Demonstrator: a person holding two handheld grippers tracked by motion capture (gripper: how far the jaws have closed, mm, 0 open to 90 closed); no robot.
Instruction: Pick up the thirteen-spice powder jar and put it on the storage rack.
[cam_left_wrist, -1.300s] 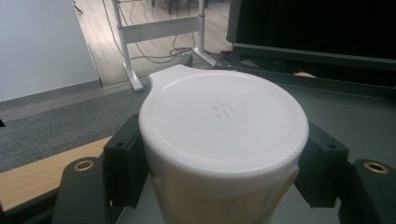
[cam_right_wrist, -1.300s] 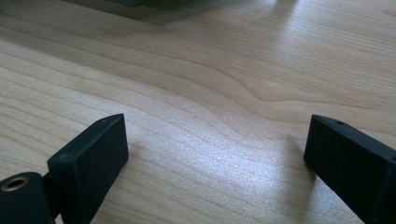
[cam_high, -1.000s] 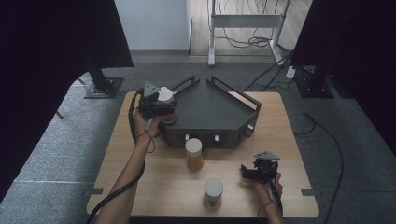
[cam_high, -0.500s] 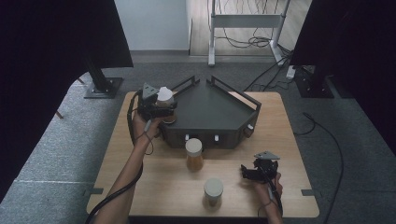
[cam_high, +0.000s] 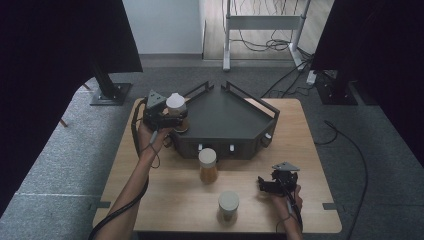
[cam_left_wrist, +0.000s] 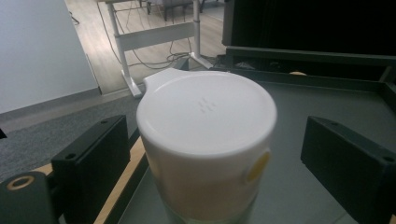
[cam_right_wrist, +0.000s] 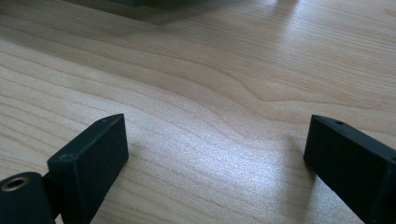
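White-lidded jar (cam_left_wrist: 205, 140) stood on the left corner of the dark tray (cam_high: 225, 120), upright, between the jaws of the left gripper (cam_high: 167, 119). Those jaws had just been opening; both stood clear of the jar's sides, a gap showing on each, so the jar looked set down and released rather than held. Likely the tray was where the jars were being gathered. Middle of the wooden counter (cam_high: 165, 200): a second jar (cam_high: 207, 165) with amber contents just in front of the tray, a third jar (cam_high: 228, 205) nearer the person's edge, both untouched. Far right, the right gripper (cam_high: 272, 182) rested low over bare wood, jaws wide apart, nothing between them; probably waiting its turn.
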